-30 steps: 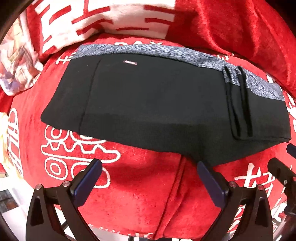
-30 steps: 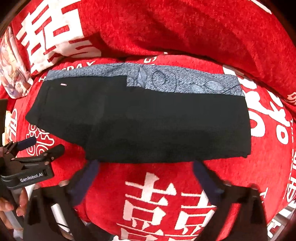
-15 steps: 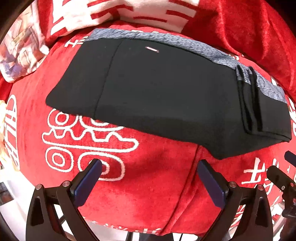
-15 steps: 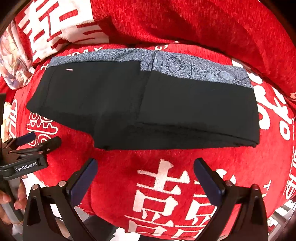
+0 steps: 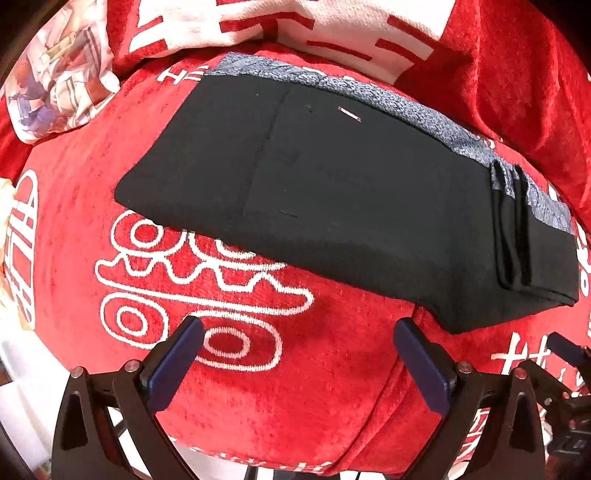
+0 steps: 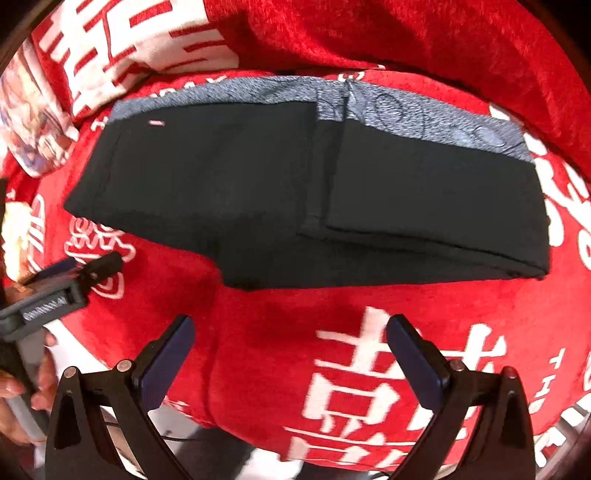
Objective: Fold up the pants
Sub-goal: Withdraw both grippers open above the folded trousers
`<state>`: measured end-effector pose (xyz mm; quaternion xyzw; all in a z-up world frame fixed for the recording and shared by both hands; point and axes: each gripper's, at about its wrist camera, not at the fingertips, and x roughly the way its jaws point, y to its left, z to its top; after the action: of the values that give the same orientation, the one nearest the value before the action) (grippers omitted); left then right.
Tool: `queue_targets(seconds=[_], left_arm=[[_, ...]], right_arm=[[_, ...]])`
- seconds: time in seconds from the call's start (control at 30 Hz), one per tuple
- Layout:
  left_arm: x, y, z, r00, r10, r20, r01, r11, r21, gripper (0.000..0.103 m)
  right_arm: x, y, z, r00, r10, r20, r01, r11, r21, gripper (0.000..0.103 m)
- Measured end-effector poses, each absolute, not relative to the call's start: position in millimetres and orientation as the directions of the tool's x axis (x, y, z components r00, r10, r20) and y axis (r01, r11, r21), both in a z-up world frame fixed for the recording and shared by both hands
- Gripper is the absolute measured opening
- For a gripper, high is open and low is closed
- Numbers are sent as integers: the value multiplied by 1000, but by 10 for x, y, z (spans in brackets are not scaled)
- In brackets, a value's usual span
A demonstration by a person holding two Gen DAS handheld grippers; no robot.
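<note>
Black pants (image 5: 351, 195) with a grey patterned waistband (image 5: 406, 110) lie folded flat on a red blanket with white characters (image 5: 240, 369). They also show in the right wrist view (image 6: 295, 192), with a folded layer on the right part. My left gripper (image 5: 299, 354) is open and empty, held just short of the pants' near edge. My right gripper (image 6: 290, 350) is open and empty, also short of the near edge. The left gripper shows at the left of the right wrist view (image 6: 62, 288), held by a hand.
A red and white cushion (image 5: 295, 22) lies behind the pants. A printed pillow (image 5: 55, 77) sits at the far left. The blanket's near edge drops off just under both grippers. The right gripper's tip shows at the lower right of the left wrist view (image 5: 565, 354).
Both grippers have drawn back and lower from the pants, which now sit farther up in both views. The pants have not moved. Both grippers stayed open.
</note>
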<state>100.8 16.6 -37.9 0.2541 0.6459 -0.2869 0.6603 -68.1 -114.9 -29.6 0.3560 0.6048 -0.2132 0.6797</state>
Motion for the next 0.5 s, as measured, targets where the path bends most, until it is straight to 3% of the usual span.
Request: queue_targets(seconds=[0.2, 0.5], left_arm=[[1123, 202, -364, -1, -68, -998, 698, 714, -49, 103], [1278, 194, -366, 2, -77, -997, 680, 731, -55, 103]], right_arm=[[-659, -1149, -299, 241, 176, -955, 739, 604, 298, 103], [-462, -1073, -329, 179, 184, -966, 690, 677, 257, 103]])
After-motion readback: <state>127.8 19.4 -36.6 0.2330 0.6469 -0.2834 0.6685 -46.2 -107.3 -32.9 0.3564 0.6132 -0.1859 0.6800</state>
